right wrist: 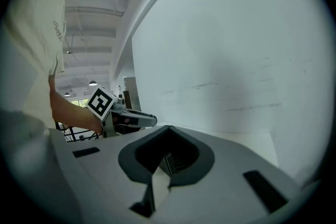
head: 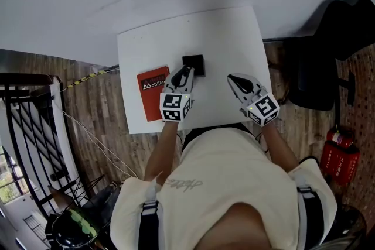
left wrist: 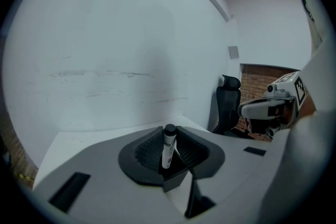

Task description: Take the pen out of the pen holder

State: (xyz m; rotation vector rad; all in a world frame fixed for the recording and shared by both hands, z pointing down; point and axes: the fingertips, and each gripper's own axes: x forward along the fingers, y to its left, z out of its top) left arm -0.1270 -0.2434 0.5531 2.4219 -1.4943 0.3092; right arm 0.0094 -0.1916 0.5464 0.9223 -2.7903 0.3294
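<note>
The left gripper (head: 182, 75) is closed part-way on the pen (left wrist: 168, 145), which stands upright between its ribbed pads, cap up, with its lower end hidden beneath the jaws. The right gripper (right wrist: 167, 161) is closed on nothing, off to the side. Just beyond the left jaws, the black pen holder (head: 193, 64) sits on the white table (head: 234, 38). A straight upward lift, with a firm grip and the pen vertical, should clear the rim without tipping the holder.
</note>
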